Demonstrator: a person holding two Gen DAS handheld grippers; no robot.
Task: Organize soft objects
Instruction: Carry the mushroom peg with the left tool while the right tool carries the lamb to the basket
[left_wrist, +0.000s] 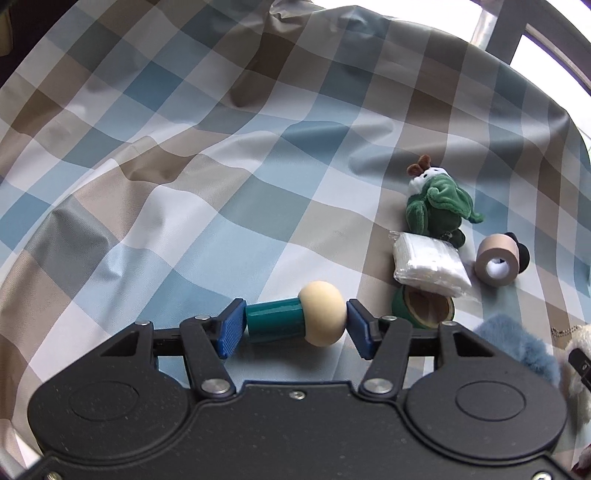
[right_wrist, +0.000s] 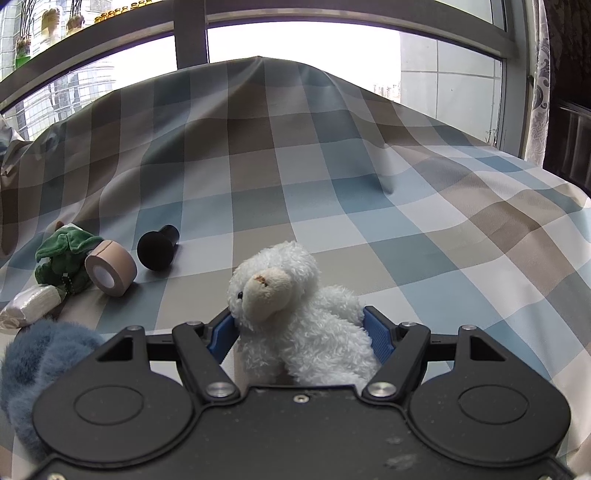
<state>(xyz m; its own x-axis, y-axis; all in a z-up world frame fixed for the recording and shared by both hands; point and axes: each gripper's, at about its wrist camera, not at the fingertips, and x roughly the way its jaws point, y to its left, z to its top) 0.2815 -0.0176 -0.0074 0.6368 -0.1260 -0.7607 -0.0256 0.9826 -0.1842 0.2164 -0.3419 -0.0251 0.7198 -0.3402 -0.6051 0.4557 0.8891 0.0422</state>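
You are gripping with both tools. Nearest your left tool (left_wrist: 295, 325), the blue pads are pressing end to end on a peg (left_wrist: 295, 319), one against its green body and one against its cream head, so it is clamped lengthwise just above the checked cloth (left_wrist: 184, 184). Your right tool (right_wrist: 297, 328) is clamped on the white lamb (right_wrist: 291, 314), whose fleece is bulging out between the pads.

Just beyond the left tool, a green tape ring (left_wrist: 423, 308) is lying partly under a white packet (left_wrist: 428, 266). A fuzzy blue toy (right_wrist: 44, 362) is sitting at the near left of the right view. Farther on, the green plush (left_wrist: 437, 206) is touching the packet, with a tan roll (right_wrist: 110, 271) beside it and a black knob (right_wrist: 157, 247) just past that.

By my reading, you are sorting mid-task: hard pieces are being pulled away from the soft ones. Next you are needing a spot for each load, the peg on the bare cloth to the left, the lamb near the other plush. Keep the peg level; held by its ends, it could pivot and slip.
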